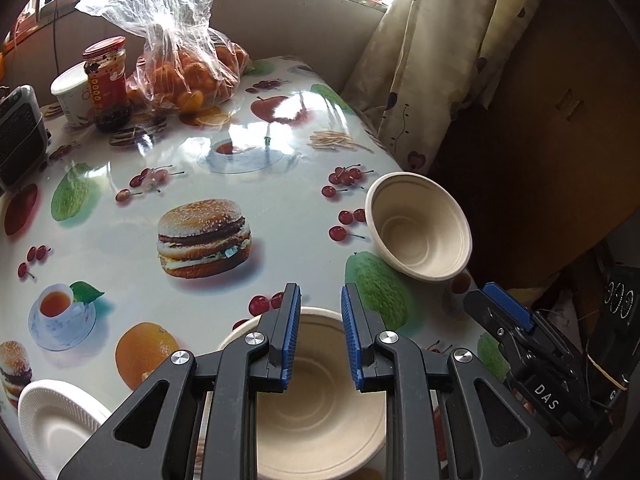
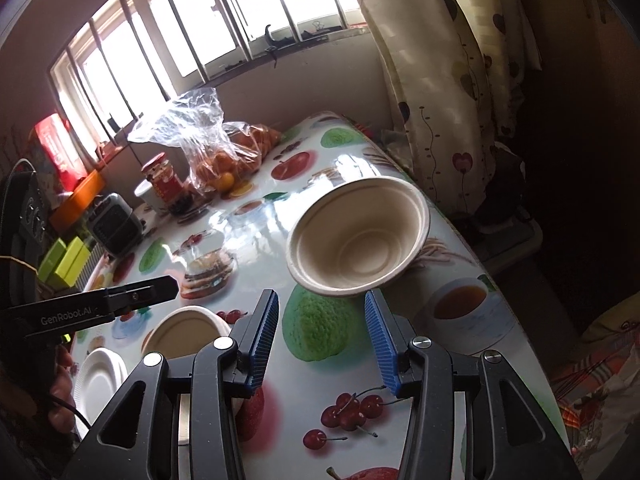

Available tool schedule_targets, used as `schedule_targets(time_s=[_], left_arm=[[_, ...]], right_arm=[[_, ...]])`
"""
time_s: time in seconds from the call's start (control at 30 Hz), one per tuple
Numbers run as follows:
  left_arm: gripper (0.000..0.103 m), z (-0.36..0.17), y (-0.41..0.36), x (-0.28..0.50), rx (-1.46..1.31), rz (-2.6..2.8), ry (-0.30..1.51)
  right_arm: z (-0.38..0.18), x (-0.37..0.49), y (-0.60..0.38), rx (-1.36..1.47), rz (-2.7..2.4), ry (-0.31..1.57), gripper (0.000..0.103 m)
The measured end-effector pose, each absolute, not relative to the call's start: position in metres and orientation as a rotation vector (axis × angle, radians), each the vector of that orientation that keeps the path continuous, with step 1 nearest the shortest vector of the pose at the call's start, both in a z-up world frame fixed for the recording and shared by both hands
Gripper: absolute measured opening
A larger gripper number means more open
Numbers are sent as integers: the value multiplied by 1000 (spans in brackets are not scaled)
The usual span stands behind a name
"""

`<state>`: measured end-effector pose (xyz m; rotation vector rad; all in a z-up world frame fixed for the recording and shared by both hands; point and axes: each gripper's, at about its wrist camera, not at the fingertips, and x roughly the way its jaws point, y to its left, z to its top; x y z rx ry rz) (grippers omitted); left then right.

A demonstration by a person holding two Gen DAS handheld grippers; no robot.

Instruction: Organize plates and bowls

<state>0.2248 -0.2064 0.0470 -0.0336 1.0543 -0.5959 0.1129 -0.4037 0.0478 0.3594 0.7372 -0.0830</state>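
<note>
- Left gripper (image 1: 320,334) hovers above a wide beige bowl (image 1: 320,420), jaws narrowly apart, empty; its frame hides much of the bowl.
- Right gripper (image 2: 322,344), jaws apart, empty.
- Deep bowl (image 2: 360,236) tilted near bench (image 2: 312,380) edge.
- White plate (image 1: 52,420) cut off.

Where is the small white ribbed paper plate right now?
The small white ribbed paper plate lies flat at the near left corner of the fruit-print tablecloth, in the left wrist view's lower left, just left of the beige pulp bowl.
</note>
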Motion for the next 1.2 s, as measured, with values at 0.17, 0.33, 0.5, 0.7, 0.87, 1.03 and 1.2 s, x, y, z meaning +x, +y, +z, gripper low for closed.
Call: schedule_targets(time_s=[0.17, 0.33, 0.5, 0.7, 0.87, 1.03, 1.2], left_arm=[[22, 49, -223, 241, -23, -602, 1052], [22, 48, -242, 254, -4, -609, 1046], [22, 44, -258, 268, 1, -617, 1073], [22, 42, -270, 283, 9, -614, 1073], [22, 33, -281, 295, 25, -611, 1112], [22, 21, -289, 302, 22, -615, 1154], [22, 15, -295, 305, 34, -610, 1168]], right_arm=[[52, 122, -421, 347, -124, 722, 44], [52, 132, -436, 344, -155, 716, 44], [48, 141, -449, 335, -188, 725, 44], [39, 150, -463, 344, -212, 736, 44], [33, 158, -467, 359, -203, 746, 44], [28, 162, -465, 360, -191, 753, 38], [27, 163, -465, 365, -186, 755, 32]])
